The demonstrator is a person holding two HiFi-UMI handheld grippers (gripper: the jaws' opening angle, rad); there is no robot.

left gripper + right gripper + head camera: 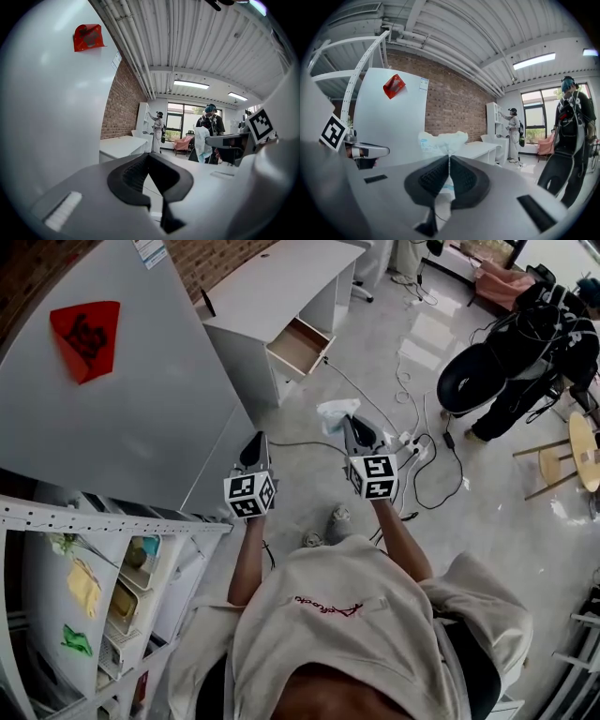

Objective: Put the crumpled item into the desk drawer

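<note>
The right tongs [449, 161] are pinching a crumpled white blue-printed wrapper [440, 139]. The left tongs [149, 157] are hovering pressed together, empty.

The crumpled item [337, 412] is a white, creased wad with faint blue print, pinched at its lower edge between the closed fingers [431, 176] of the right gripper [352, 425] and bunching up above them in the air. The drawer [298, 346] stands pulled open from the white table [272, 282], its light wooden inside showing, well apart from the item.
</note>
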